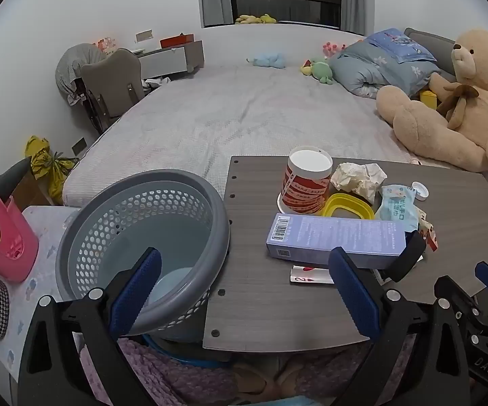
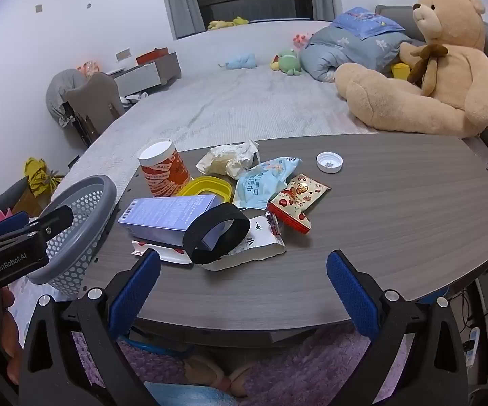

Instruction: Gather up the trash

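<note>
1. Bedroom scene: a grey wood-grain worktop stands at the near end of a bed, with a large teddy bear at far right.
2. Trash lies bunched at the worktop's left-centre: a purple box, red paper cup, crumpled paper, blue wipes packet, red snack wrapper, black band and a white cap well apart.
3. Left claw and right claw both gape wide, holding nothing, angled downward.
4. Best to take the near, topmost pieces first.
5. Grey perforated basket sits just beside the worktop's left edge; the worktop's right half is bare, giving room.
</note>
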Action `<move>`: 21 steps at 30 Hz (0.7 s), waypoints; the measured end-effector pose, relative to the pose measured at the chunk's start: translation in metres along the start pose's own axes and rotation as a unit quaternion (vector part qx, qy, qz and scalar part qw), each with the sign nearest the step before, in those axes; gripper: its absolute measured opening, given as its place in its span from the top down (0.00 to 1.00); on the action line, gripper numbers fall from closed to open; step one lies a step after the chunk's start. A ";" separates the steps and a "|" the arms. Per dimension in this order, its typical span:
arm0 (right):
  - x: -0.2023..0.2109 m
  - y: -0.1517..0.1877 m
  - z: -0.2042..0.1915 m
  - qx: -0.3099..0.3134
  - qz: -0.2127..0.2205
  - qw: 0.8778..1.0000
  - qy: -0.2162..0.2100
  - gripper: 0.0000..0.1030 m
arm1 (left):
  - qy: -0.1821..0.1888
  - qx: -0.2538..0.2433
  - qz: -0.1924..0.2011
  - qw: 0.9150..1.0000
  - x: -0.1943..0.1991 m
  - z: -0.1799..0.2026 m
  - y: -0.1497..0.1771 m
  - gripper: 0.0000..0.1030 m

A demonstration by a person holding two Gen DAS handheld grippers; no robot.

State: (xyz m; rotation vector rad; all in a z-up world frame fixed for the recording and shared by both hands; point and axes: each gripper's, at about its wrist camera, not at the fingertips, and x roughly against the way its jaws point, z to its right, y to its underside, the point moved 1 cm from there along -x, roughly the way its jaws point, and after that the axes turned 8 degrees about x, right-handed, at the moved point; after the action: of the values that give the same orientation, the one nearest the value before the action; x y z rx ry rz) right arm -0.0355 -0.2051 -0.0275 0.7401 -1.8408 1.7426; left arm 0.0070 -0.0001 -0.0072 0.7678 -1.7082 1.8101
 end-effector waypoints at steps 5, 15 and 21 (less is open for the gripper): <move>0.000 0.000 0.000 0.000 0.001 1.000 0.000 0.06 | 0.001 0.000 0.003 1.000 0.000 0.000 0.000 0.08; -0.003 0.000 0.001 -0.003 0.001 1.000 -0.003 0.06 | -0.001 -0.003 0.007 1.000 0.004 0.001 -0.005 0.08; 0.001 -0.002 0.002 0.000 0.004 1.000 0.000 0.06 | -0.002 -0.004 0.009 1.000 0.004 0.000 -0.003 0.08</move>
State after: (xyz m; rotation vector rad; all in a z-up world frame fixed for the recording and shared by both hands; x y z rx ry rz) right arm -0.0347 -0.2069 -0.0258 0.7333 -1.8467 1.7474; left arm 0.0058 0.0002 -0.0023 0.7544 -1.7298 1.8138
